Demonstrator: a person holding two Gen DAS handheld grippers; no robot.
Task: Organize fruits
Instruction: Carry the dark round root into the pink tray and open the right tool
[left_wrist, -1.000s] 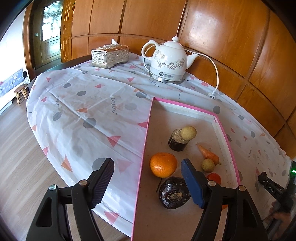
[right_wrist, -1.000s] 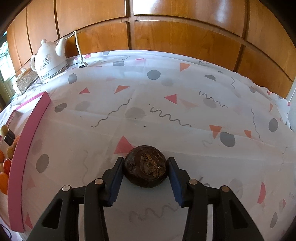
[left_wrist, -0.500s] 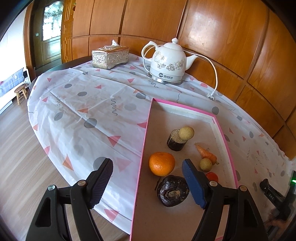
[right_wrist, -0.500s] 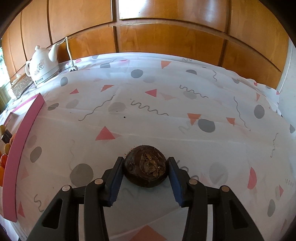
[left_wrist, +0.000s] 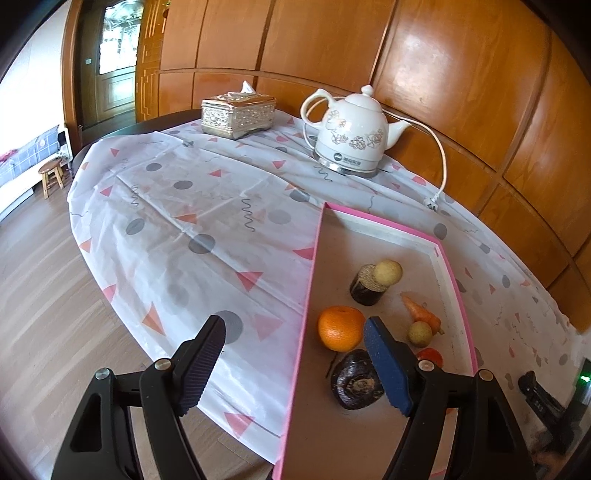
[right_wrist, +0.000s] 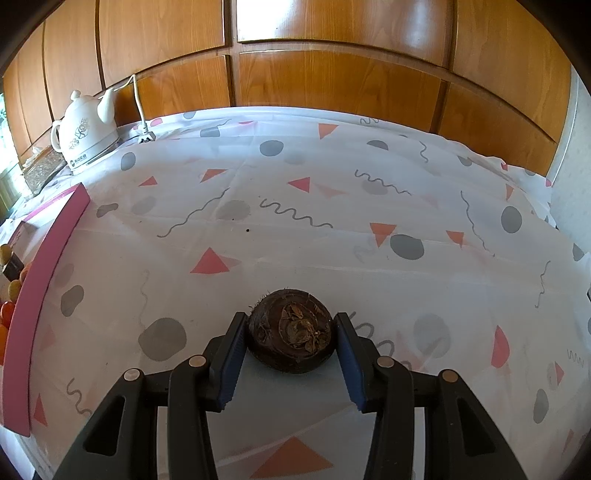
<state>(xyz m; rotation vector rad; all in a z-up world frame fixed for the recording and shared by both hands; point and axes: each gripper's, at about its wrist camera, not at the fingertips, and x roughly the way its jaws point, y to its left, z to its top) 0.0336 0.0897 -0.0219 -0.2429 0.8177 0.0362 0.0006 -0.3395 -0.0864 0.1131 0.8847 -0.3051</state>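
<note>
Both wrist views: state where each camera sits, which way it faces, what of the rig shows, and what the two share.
Left wrist: sits behind the open left gripper, looking down over the pink tray with the orange; only its fingers show.
Right wrist: sits behind the right gripper, looking down across the tablecloth; its fingers clamp a dark brown round fruit.
Shared: kettle, tray, tablecloth, wood wall.

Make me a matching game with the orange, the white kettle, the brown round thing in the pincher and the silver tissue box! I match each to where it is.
Things:
1. orange
2. white kettle
3. brown round fruit
4. silver tissue box

Places:
A. clamped in the right gripper
B. inside the pink tray
C. far table edge, left of the kettle
D. on its base, cord trailing

Pairs: 1-B, 2-D, 3-A, 4-C
</note>
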